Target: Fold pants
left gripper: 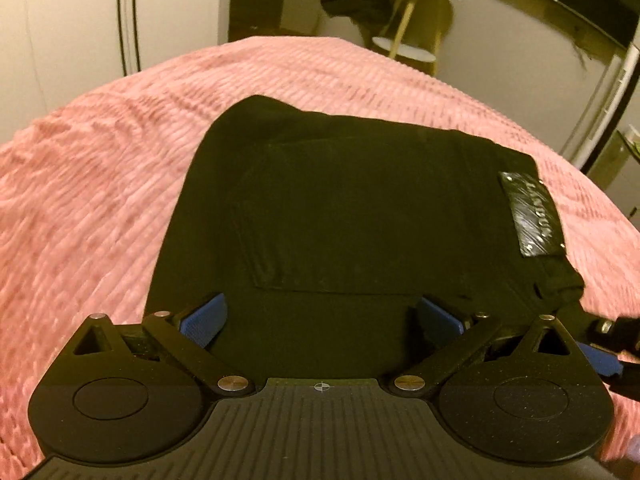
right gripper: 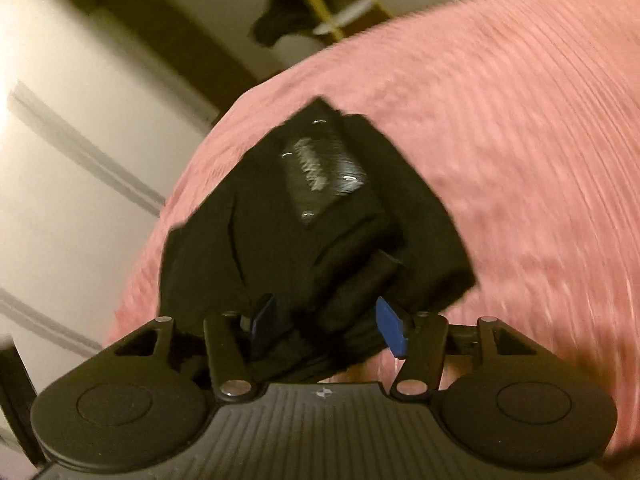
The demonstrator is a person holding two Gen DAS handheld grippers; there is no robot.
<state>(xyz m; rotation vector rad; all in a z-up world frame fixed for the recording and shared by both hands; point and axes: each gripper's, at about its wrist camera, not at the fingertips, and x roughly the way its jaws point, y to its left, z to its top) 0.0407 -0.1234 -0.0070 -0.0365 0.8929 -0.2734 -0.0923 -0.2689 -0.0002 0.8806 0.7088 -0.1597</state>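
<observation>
Black pants [left gripper: 340,216] lie folded into a compact stack on the pink ribbed bedspread [left gripper: 88,200], back pocket up, with a shiny brand patch [left gripper: 530,214] at the waistband on the right. My left gripper [left gripper: 320,320] is open, its blue pads [left gripper: 204,320] spread wide just above the near edge of the stack. In the right wrist view the pants [right gripper: 320,216] show from the waistband corner, patch [right gripper: 324,172] up. My right gripper [right gripper: 326,326] is closed on bunched black fabric at that corner. It shows in the left wrist view [left gripper: 612,344] at the right edge.
A small yellow side table [left gripper: 412,16] with dark clothing [left gripper: 360,0] draped on it stands beyond the bed's far edge. White wardrobe doors [right gripper: 60,140] are to the left. The bedspread [right gripper: 520,140] spreads all round the pants.
</observation>
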